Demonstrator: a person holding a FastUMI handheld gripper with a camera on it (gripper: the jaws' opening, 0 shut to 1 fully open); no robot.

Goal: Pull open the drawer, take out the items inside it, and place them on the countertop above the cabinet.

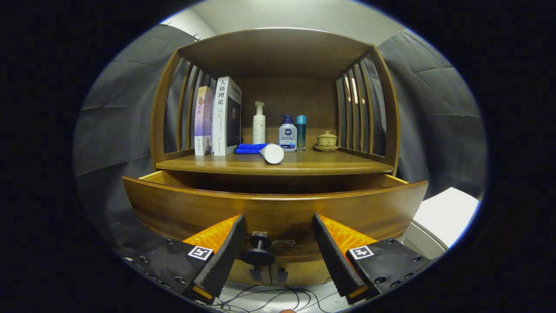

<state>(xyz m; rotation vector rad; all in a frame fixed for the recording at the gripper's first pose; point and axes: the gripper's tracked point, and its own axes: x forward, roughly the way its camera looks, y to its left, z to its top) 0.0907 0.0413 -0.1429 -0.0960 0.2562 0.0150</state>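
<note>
My gripper (pixel 278 243) stands wide, holding nothing. Its two fingers splay to either side of the drawer's dark round knob (pixel 258 255), which sits between them nearer my left finger; whether that finger's inner face grazes the knob I cannot tell, and my right finger is well clear of it. I am level with the drawer front, looking straight at it, fingers reaching forward and slightly up toward the wood.

The drawer (pixel 278 208) is pulled out toward me. Its curved front panel spans the space ahead of my fingers, and the top rim shows a dark gap behind it, under the countertop. From this low angle I cannot see what lies inside.

Above the drawer, the countertop (pixel 304 165) carries a row of things. Two books (pixel 219 116) stand upright at the left by the slatted side. A folded blue cloth (pixel 249 148) lies beside them, with a white cylinder (pixel 272 153) on its side just in front. Behind stand a white pump bottle (pixel 259 124), a blue-capped pump bottle (pixel 287 135) and a slim teal bottle (pixel 301 132). A small lidded cup on a saucer (pixel 326 141) sits at the right. The front strip of the countertop is bare wood.

Below my fingers, thin cables (pixel 269 300) trail across a pale floor.
</note>
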